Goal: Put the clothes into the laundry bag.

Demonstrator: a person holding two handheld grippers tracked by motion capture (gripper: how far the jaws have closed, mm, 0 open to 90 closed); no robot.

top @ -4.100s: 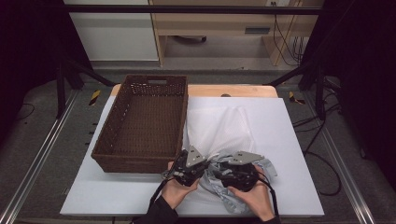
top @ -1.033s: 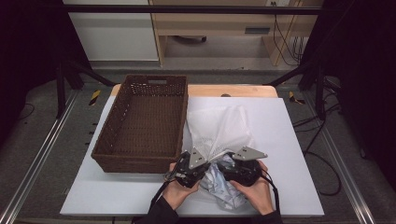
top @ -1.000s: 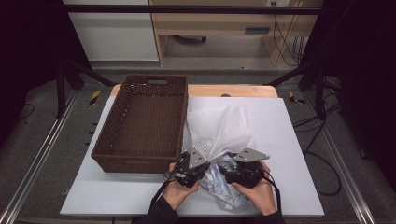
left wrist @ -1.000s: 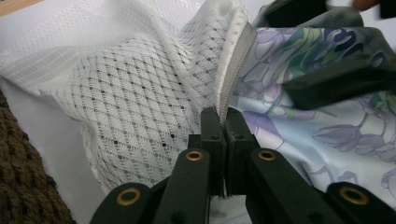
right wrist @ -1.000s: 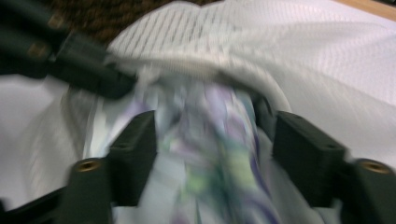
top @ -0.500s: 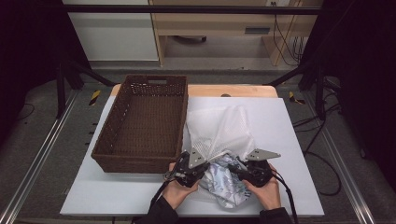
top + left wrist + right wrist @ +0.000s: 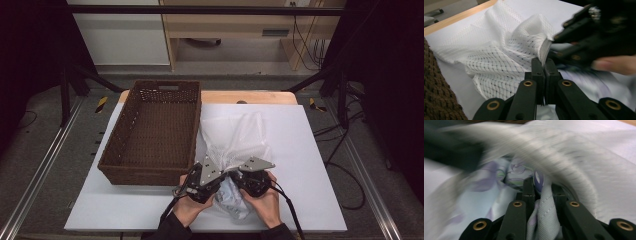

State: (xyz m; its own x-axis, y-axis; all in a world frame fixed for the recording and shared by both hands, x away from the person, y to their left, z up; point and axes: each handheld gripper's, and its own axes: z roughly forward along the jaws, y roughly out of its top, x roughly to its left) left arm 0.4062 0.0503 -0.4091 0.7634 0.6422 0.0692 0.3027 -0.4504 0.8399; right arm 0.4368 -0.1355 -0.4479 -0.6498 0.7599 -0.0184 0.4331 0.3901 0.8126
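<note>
Stuffing a patterned garment (image 7: 234,200) into a white mesh bag (image 7: 235,135) looks like the work in hand, and it seems about halfway. The left gripper (image 7: 543,65) is clamped on the bag's rim, holding the mouth open just ahead of its jaws. The right gripper (image 7: 543,185) has just been closing its jaws, and a fold of the pale, purple-printed cloth sits pinched between them. Much of the garment lies bunched beneath both grippers, outside the bag. Left of the left gripper stands a brown wicker basket (image 7: 155,130), empty. Motion blur smears the right gripper view, so how deep the cloth reaches is hard to tell.
</note>
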